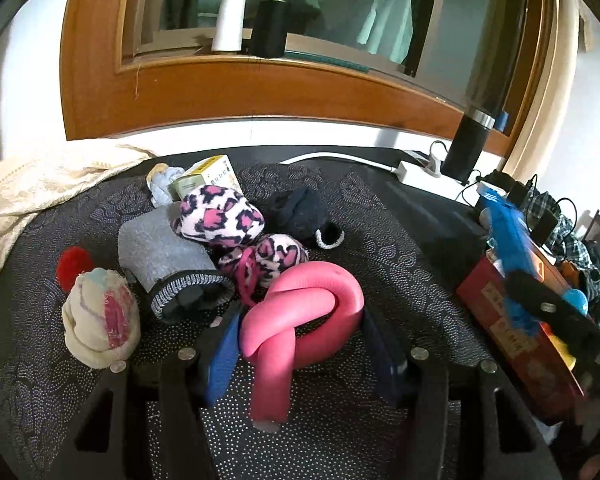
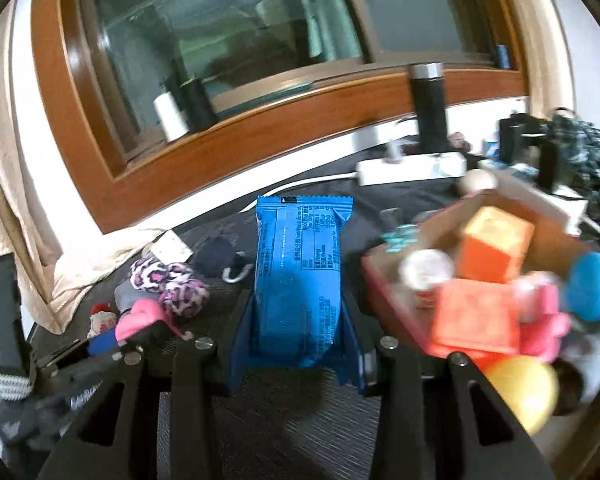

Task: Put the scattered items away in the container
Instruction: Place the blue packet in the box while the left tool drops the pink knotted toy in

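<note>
The blue snack packet [image 2: 300,276] stood lengthwise between the right gripper [image 2: 296,344] fingers, its long axis pointing away toward the table's far edge, jaws clamped partway on it. The left gripper [image 1: 300,344] gripped the knotted pink foam tube [image 1: 300,312]. The cardboard box [image 2: 432,216] at the right was blurred, its contents indistinct.

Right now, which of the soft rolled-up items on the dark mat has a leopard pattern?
The pink-and-black spotted fleece bundle in the middle of the pile. The grey sock roll beside it is plain, and the cream sock ball has only faded stripes.
</note>
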A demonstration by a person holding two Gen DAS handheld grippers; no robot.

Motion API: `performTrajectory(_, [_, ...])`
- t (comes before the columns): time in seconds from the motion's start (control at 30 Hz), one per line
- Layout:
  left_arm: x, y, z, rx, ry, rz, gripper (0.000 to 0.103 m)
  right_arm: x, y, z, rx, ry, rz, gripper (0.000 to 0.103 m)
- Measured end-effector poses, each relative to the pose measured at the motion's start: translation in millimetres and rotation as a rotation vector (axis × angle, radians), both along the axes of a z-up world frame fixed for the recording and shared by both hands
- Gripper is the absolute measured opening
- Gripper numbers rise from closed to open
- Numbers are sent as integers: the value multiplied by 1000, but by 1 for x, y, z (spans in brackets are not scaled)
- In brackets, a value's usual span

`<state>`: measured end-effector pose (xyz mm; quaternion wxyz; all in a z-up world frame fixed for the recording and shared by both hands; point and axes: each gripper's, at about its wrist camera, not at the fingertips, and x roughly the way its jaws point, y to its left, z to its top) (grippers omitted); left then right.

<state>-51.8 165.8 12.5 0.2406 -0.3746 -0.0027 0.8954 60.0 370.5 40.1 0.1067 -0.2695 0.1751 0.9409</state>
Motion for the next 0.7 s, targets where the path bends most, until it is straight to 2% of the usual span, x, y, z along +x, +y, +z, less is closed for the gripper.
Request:
performTrajectory(0.17, [3,4,0,3,-6,-14,60,60,39,20,32,11,-72,44])
performTrajectory(0.3, [7,9,0,3,-8,-29,60,102,65,21,3,3,-99,44])
performTrajectory(0.47, [16,17,2,-1,2,-56,60,126,80,8,-45,-8,-118,44])
performTrajectory(0.57, [22,22,4,-3,11,-71,60,127,82,0,-75,-10,-110,44])
performTrajectory(0.7, [26,24,6,0,19,-80,60,125,84,-12,-67,-19,-118,44])
